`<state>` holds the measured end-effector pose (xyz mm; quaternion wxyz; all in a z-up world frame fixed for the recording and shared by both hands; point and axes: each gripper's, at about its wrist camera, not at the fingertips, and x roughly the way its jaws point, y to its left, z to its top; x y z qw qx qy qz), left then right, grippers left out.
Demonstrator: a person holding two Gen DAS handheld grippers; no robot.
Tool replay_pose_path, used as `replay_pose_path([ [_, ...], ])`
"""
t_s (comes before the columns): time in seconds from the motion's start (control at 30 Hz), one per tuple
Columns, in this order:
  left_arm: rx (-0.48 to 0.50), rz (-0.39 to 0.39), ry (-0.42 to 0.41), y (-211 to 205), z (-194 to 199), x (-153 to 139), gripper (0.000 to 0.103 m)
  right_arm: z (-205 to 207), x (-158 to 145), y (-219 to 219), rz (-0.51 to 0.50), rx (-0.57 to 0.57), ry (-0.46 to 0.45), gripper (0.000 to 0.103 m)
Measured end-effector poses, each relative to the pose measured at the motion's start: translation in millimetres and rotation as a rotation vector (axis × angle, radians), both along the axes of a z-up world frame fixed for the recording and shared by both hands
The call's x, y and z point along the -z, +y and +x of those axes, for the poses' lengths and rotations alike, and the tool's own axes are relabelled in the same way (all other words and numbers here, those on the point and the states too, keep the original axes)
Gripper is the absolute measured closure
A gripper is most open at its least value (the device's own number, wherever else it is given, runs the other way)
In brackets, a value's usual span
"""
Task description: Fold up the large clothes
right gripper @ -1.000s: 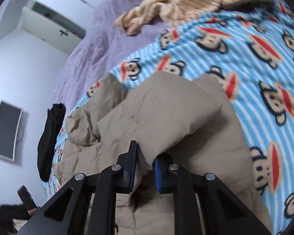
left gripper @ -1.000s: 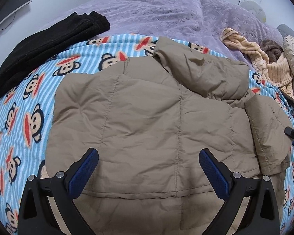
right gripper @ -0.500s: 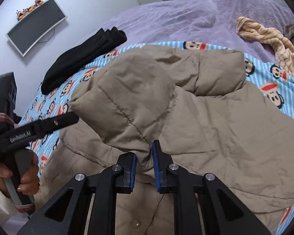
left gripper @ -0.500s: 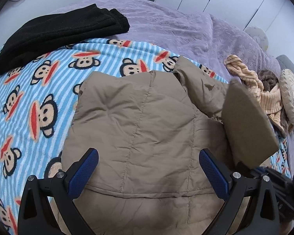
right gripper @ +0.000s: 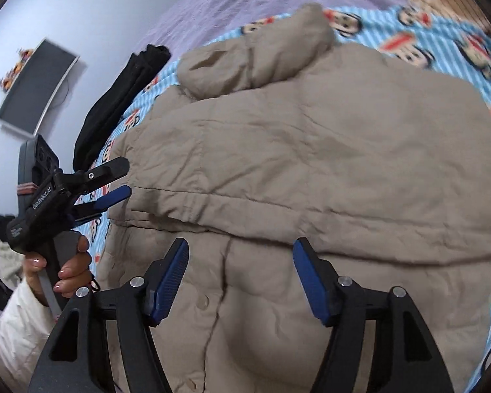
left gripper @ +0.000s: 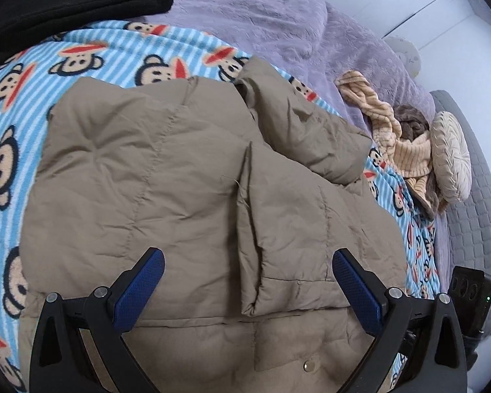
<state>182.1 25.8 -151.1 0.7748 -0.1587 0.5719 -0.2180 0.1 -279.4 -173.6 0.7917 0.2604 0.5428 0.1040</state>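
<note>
Puffy tan jacket (left gripper: 186, 177) spread on the monkey-print blanket (left gripper: 13, 104), right sleeve folded across | left claw (left gripper: 245, 281) and right claw (right gripper: 240, 278) both spread wide, empty | likely light, squashy, slippery: pinch the hem or a seam.

A tan quilted puffer jacket (left gripper: 167, 177) lies spread, sleeve folded across it, on the monkey-print blanket (left gripper: 13, 104).

A home bedroom: a bed (left gripper: 311, 23) with a purple cover, a monkey-print blanket (left gripper: 91, 52), a cushion (left gripper: 450, 157), and a wall-mounted screen (right gripper: 36, 88).
</note>
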Motion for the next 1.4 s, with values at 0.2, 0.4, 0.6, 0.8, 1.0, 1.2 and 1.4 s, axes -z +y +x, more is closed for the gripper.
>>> replay_pose_path([
  [0.2, 0.063, -0.014, 0.056, -32, 4, 21, 0.044, -48, 29, -105, 0.226, 0.381, 0.077, 0.033],
  [0.4, 0.081, 0.048, -0.038, -50, -5, 3, 0.087, -50, 23, -168, 0.243, 0.578, -0.001, 0.096],
  [0.6, 0.085, 0.132, -0.028, -47, -9, 18, 0.087, -35, 36, -170, 0.051, 0.488, 0.044, 0.096],
  [0.8, 0.007, 0.239, -0.034, -34, -7, 28, 0.087, -45, 65, -184, 0.146, 0.521, 0.066, 0.098],
  [1.0, -0.020, 0.364, -0.106, -7, -8, 1, 0.087, -66, 31, -174, 0.080, 0.442, 0.070, 0.088],
  [1.2, 0.027, 0.295, -0.175, -23, -3, -29, 0.087, -77, -9, -172, -0.106, 0.442, -0.035, 0.088],
  [1.4, 0.114, 0.291, -0.165, -82, 5, -16, 0.087, -25, -14, -182, -0.077, 0.409, -0.081, 0.088],
])
